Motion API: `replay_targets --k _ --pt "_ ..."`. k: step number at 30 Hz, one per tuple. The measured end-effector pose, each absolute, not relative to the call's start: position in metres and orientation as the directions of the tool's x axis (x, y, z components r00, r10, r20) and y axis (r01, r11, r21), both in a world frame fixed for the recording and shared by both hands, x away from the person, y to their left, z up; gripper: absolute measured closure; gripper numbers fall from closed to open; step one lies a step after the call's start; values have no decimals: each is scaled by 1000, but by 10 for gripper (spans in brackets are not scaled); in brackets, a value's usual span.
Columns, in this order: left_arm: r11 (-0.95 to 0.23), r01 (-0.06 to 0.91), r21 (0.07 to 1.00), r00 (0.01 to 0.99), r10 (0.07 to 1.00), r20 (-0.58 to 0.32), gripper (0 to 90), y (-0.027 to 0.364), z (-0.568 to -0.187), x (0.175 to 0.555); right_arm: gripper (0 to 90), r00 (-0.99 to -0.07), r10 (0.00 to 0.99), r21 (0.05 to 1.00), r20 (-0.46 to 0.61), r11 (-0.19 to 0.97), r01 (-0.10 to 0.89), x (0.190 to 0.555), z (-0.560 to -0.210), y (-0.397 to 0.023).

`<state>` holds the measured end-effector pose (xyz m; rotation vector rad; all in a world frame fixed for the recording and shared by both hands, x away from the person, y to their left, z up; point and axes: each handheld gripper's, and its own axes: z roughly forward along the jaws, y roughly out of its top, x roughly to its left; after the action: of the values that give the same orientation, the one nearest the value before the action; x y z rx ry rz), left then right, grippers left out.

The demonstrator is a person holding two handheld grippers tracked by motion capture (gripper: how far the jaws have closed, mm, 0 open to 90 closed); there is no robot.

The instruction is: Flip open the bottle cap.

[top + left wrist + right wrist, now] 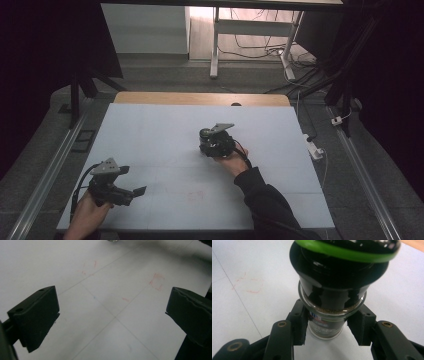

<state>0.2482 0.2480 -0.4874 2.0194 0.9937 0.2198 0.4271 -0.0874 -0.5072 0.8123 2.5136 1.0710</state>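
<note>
Right claw (325, 326) clenched on glass spice grinder (334, 290), black top, green ring, upright on white bench (165, 130). Left claw (112, 315) released, jaws wide, above bare bench.

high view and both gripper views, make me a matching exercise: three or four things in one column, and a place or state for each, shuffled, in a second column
Things
1. left gripper
2. right gripper
3. glass spice grinder with black top and green ring
4. faint red pencil marks

Places or states
A. drawn on the white table cover
B. jaws wide apart, nothing between them, near the front left corner
C. upright, clamped at its glass body
D. jaws closed on the glass, near the middle of the table

Pairs: 1-B, 2-D, 3-C, 4-A
</note>
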Motion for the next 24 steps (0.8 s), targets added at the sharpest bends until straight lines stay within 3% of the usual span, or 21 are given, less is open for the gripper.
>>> replay_targets --k 24 --pt "-371 518 770 715 682 -152 0 202 -475 309 527 -800 598 729 -45 567 383 427 -507 -87"
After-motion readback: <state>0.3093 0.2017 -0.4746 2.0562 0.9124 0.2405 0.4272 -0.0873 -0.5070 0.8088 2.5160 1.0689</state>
